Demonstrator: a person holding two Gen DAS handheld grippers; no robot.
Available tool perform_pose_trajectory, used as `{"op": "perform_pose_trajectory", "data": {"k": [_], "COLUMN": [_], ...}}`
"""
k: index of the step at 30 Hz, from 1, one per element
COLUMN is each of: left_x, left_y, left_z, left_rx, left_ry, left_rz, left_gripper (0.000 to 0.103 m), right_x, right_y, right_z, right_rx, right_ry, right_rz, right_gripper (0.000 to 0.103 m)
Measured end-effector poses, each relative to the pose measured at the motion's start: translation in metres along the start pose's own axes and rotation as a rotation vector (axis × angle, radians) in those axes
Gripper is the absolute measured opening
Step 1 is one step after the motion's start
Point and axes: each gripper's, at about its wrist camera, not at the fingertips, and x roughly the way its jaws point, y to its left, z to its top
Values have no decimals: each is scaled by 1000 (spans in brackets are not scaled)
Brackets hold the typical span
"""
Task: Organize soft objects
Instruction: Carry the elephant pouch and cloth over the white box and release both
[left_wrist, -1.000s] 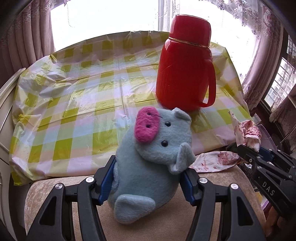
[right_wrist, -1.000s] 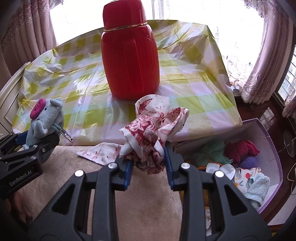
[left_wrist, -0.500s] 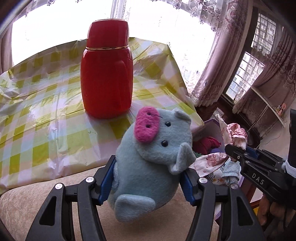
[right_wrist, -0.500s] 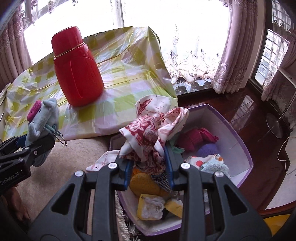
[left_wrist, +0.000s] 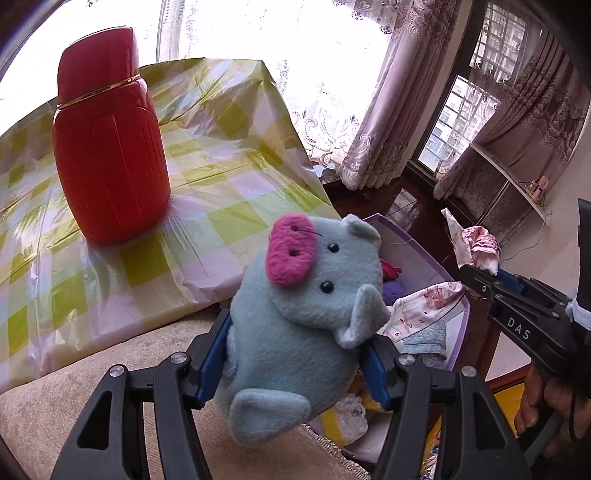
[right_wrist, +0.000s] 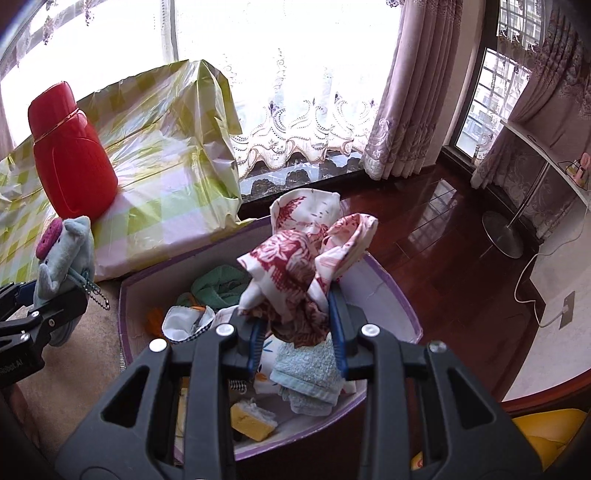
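Note:
My left gripper (left_wrist: 295, 354) is shut on a grey-blue plush pig (left_wrist: 303, 317) with a pink snout, held above the beige cushion edge beside the purple box (left_wrist: 458, 332). In the right wrist view the same plush pig (right_wrist: 64, 254) shows at the left, in the left gripper (right_wrist: 48, 302). My right gripper (right_wrist: 295, 332) is shut on a bunched red-and-white patterned cloth (right_wrist: 303, 258), held over the purple box (right_wrist: 391, 291). That cloth (left_wrist: 476, 247) and the right gripper (left_wrist: 480, 280) appear at the right of the left wrist view.
The box holds a green cloth (right_wrist: 218, 284), a light blue towel (right_wrist: 310, 373), yellow sponges (right_wrist: 251, 417) and other soft items. A red thermos (left_wrist: 107, 155) stands on the checked plastic tablecloth (left_wrist: 229, 147). Dark wooden floor (right_wrist: 443, 240), curtains and a lamp base (right_wrist: 502, 229) lie beyond.
Both grippers have swung to the right, away from the table and cushion, carrying the pig and the cloth. The purple box has come under the right gripper. Neither grip has changed.

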Motion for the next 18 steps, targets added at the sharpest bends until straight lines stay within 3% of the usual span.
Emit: {"op": "perform_pose_trajectory", "data": {"k": [18], "left_x": [56], "left_y": [-40], "left_z": [35], "left_rx": [44], "left_ry": [43], "left_rz": [1], "left_gripper": [65], "right_x": [38], "right_y": [8], "right_z": [10], "right_rx": [-27], "right_ry": [39], "right_rz": [8], "right_gripper": [35]}}
